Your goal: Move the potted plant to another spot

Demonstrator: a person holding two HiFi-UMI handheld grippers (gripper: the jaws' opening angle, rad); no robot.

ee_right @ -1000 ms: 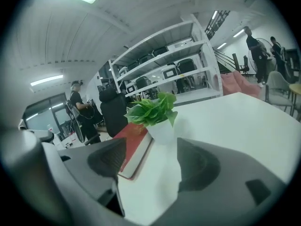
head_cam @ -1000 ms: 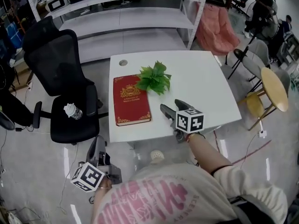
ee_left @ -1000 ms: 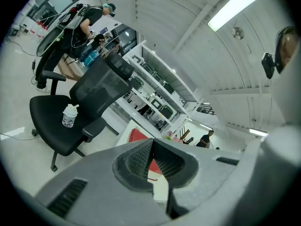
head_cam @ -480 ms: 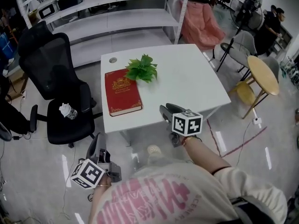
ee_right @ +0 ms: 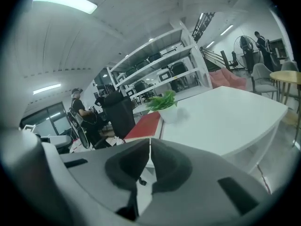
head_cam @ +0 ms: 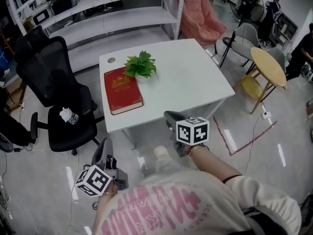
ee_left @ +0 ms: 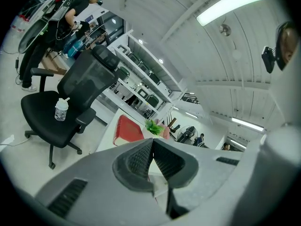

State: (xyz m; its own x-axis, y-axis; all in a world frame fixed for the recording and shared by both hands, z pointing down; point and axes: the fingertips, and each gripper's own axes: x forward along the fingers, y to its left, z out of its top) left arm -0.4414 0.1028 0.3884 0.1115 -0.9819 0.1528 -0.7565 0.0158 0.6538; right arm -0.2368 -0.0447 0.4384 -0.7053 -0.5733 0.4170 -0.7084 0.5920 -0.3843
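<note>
The potted plant [head_cam: 141,65] stands on the bench [head_cam: 190,84], well ahead of both pairs of jaws and across most of the benchtop from them, touching or just beside the far corner of a red book [head_cam: 122,89]. Its white pot holds a bushy clump of green leaves and stands upright. The right gripper [head_cam: 172,117] hangs short of the bench's near edge; its jaws have just been closing and are now pressed together with nothing between them. The left gripper [head_cam: 103,148] is held lower, off to the left of the bench and nearer the office chair [head_cam: 58,77]; its jaws also meet on nothing. As a judgement, neither hand is working on the plant at this moment. The scene fits a plant already set down beside the book with the hands drawn off, and equally a plant waiting there to be fetched. A grip on it would call for jaws spread wide enough for the pot and brought in level at its wall, below the leaves. A small bottle [head_cam: 66,115] lies on the chair seat, left of the left jaws; its contents cannot be made out.
</note>
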